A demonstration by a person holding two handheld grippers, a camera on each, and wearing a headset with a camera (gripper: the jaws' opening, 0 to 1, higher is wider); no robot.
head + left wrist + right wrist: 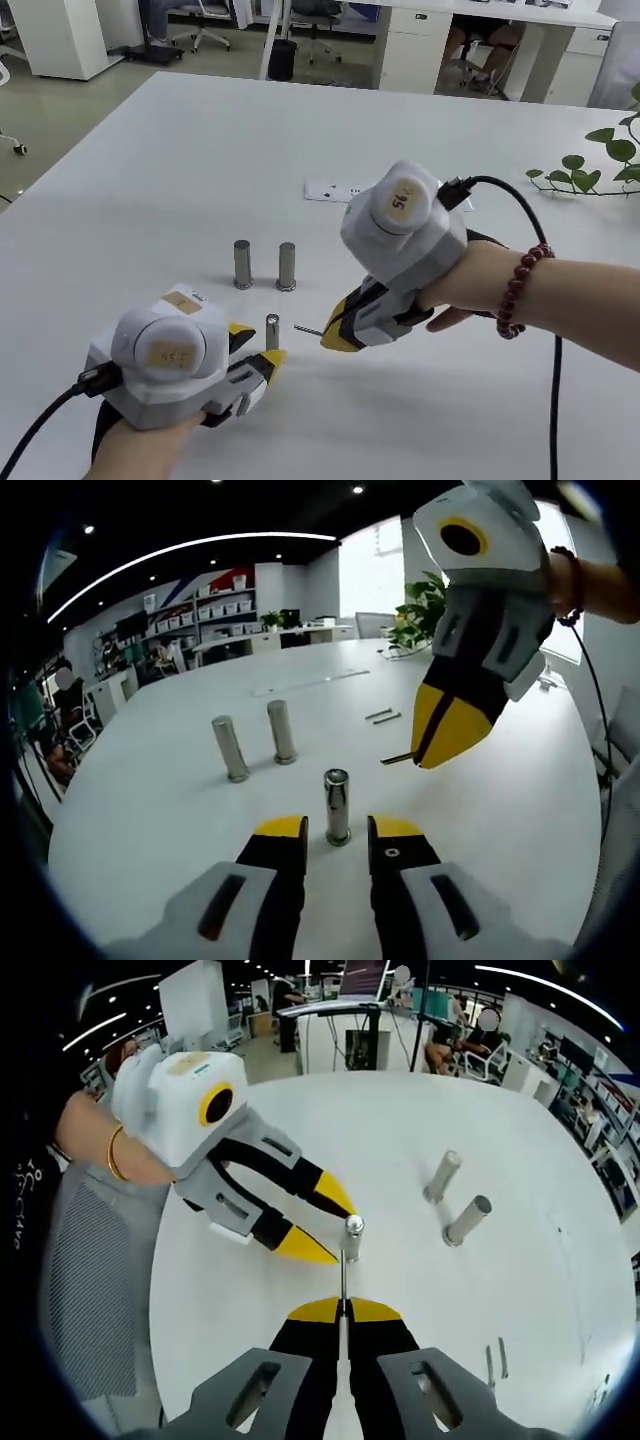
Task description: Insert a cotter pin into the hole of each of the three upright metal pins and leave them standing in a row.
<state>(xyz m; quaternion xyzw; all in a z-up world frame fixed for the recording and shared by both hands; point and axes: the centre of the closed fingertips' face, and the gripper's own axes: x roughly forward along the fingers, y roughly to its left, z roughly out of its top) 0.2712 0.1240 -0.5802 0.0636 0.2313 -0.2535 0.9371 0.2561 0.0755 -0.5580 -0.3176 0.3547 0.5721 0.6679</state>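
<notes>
- The cotter pin (342, 1272) is clamped between the closed jaws of the right gripper (342, 1310). In the right gripper view its long axis runs straight out of the jaws toward 12 o'clock.
- In the head view the cotter pin lies about level with the table (180, 150). Its free end points to 9 o'clock at the nearest metal pin (272, 332) and stops just beside it, with a small gap between them.
- The nearest metal pin stands upright, long axis vertical. The cotter pin's tip is aimed at its upper part, below the cap.
- The left gripper (258, 342) rests low on the table, its jaws narrowly parted with one on each side of that pin. The left gripper view shows a slim gap on both sides of the pin.
- Two more metal pins (242, 264) (287, 266) stand upright side by side at 12 o'clock from the nearest one. They are apart from each other and well clear of both grippers.
- In the left gripper view, two spare cotter pins (380, 716) lie flat on the table at about 1 o'clock from the nearest pin.
- A white power strip (335, 190) lies further back. A leafy plant (600, 170) reaches in at the table's 3 o'clock edge.
- Nothing lies between the cotter pin's tip and the nearest pin.
</notes>
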